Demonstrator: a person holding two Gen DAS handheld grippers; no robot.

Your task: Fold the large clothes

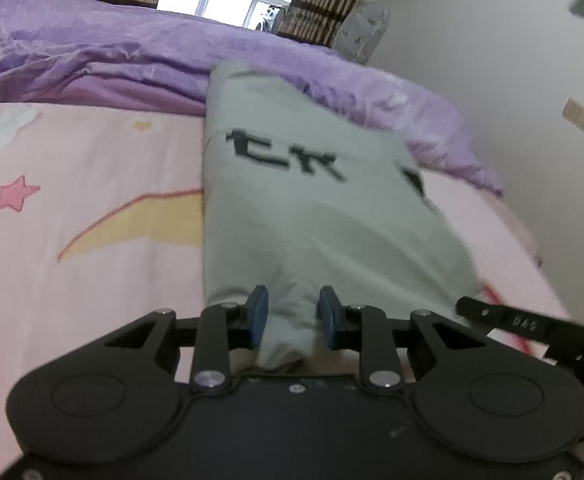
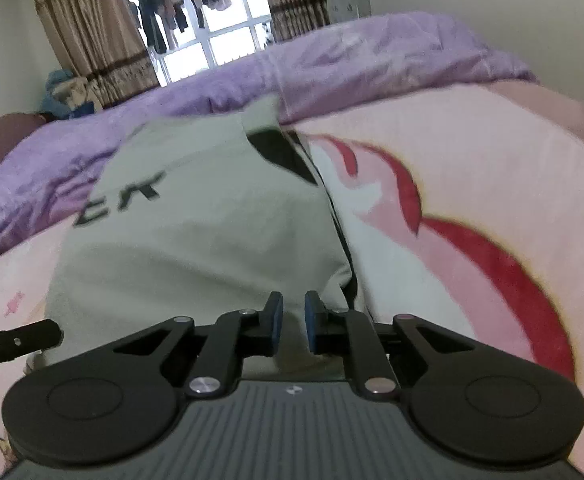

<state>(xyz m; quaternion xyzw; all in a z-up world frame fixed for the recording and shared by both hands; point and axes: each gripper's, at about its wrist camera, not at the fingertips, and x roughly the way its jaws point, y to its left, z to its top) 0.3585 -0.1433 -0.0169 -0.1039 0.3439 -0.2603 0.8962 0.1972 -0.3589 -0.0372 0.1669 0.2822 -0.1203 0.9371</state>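
Pink bed sheet (image 1: 72, 208) with stars and a moon fills the near part of the bed, and a purple blanket (image 1: 92, 56) is bunched along the far edge. My grey shirt (image 1: 304, 208) lies folded into a long strip down the middle, with its far end up on the blanket. My left gripper (image 1: 292, 316) pinches a bunch of cloth at the near left corner. My right gripper (image 2: 290, 322) has its pads nearly together on the near right corner. I think the shirt is soft, light and floppy, so holding both near corners should keep it flat.
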